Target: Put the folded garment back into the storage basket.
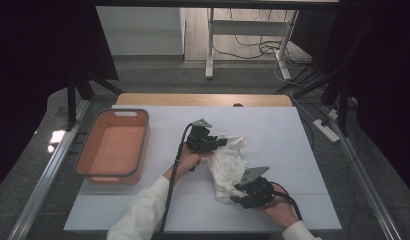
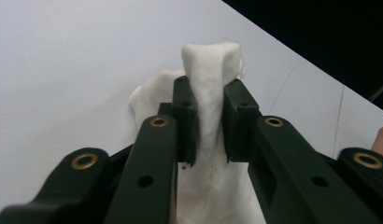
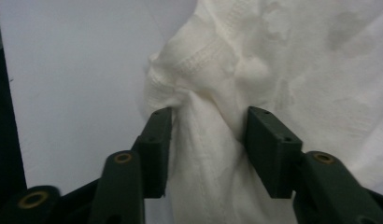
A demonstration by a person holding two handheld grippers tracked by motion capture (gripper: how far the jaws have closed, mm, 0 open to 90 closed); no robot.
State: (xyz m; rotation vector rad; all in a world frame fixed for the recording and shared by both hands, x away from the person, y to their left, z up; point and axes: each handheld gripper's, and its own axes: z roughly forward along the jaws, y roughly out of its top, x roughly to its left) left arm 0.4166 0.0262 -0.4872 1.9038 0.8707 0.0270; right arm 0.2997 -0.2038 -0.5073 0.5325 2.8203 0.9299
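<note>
Crumpled white knitted cloth (image 1: 227,165) lying mid-counter on the white counter (image 1: 288,150), right of an orange plastic tub with a grey rim (image 1: 113,145). Left tongs (image 2: 209,123) pinched tight on a raised fold at its far end. Right tongs (image 3: 206,149) clamped around a thick bunch at the near end.

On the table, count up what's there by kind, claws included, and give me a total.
White cloth: 1, crumpled, held at both ends
Orange bin: 1, at the left of the white table
Claws: 2, the left claw and the right claw, each shut on the cloth
Total: 4
</note>
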